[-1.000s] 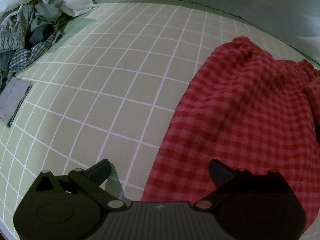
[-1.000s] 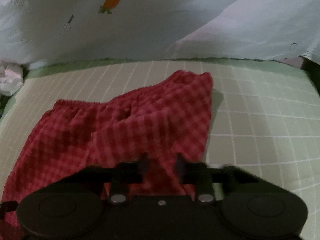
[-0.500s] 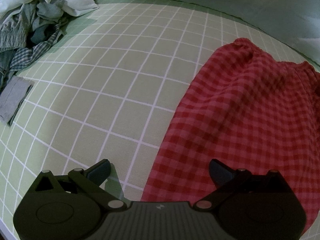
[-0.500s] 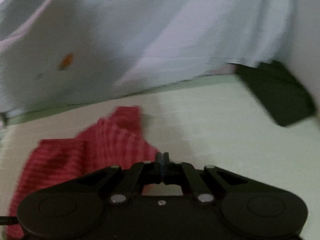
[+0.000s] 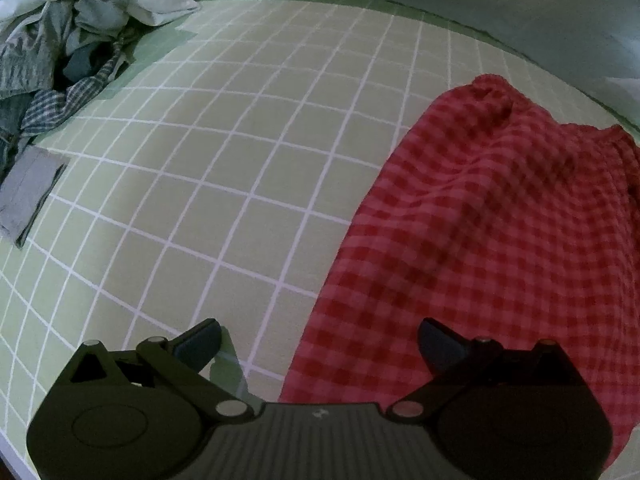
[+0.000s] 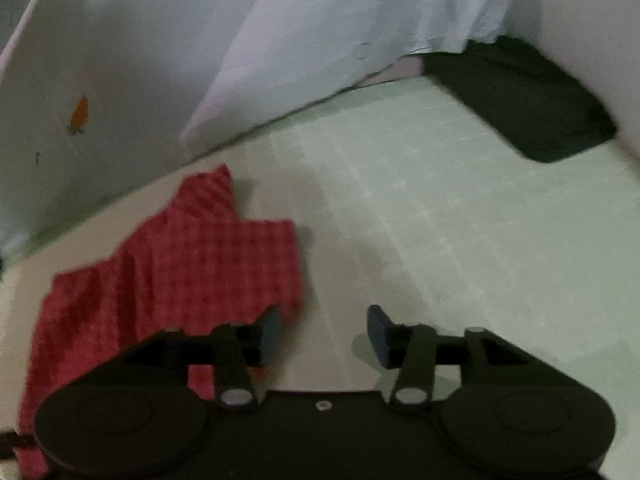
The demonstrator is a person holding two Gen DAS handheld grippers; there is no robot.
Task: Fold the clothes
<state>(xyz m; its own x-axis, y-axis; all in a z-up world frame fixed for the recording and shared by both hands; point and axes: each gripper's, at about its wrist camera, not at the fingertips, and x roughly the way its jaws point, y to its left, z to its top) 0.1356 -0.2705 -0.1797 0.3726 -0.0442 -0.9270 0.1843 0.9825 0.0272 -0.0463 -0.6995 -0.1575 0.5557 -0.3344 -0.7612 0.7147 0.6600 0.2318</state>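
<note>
Now both the left gripper (image 5: 318, 340) and right gripper (image 6: 324, 334) hover with jaws spread, gripping nothing, beside the red checked shorts (image 5: 500, 220), whose loose fold could slump open.

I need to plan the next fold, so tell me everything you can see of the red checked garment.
The red checked garment is soft woven cloth in a red-and-pink gingham. It lies spread but rumpled on the green gridded mat, with a gathered, elastic-looking edge at its far side. In the right wrist view, which is blurred, a stepped corner shows near the pale backdrop sheet. Neither gripper holds it: the left gripper hangs open over its near edge, and the right gripper is open beside it.
</note>
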